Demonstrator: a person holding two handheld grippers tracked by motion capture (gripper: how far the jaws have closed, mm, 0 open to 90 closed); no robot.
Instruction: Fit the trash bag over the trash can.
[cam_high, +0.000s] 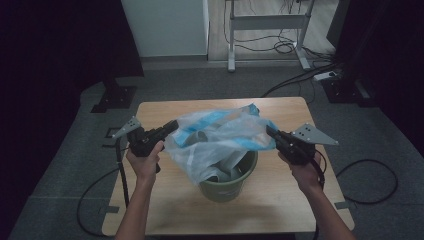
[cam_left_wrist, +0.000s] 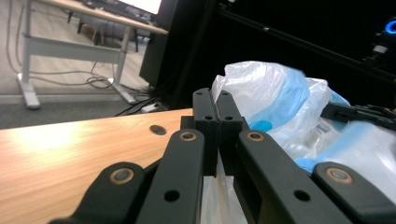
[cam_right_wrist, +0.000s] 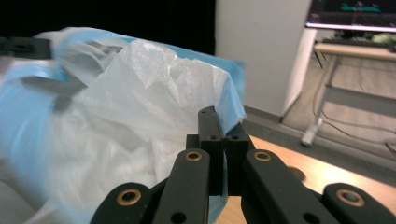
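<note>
A translucent white plastic bag with blue bands (cam_high: 220, 137) is stretched over a green bucket (cam_high: 230, 182) in the middle of the wooden table (cam_high: 165, 200). My left gripper (cam_high: 172, 126) is shut on the bag's left edge, and the film hangs between its closed jaws in the left gripper view (cam_left_wrist: 216, 112). My right gripper (cam_high: 270, 131) is shut on the bag's right edge; in the right gripper view (cam_right_wrist: 218, 128) the blue rim (cam_right_wrist: 231, 100) is pinched between its jaws. The bag (cam_left_wrist: 280, 102) bulges between the two grippers above the bucket's mouth. The bucket's inside is mostly hidden by the film.
A hole (cam_left_wrist: 158, 129) is set in the tabletop near my left gripper. Black cables (cam_high: 100, 195) trail off the table to the floor on both sides. A white desk frame (cam_high: 267, 30) and loose cables stand beyond the table, with dark curtains on both sides.
</note>
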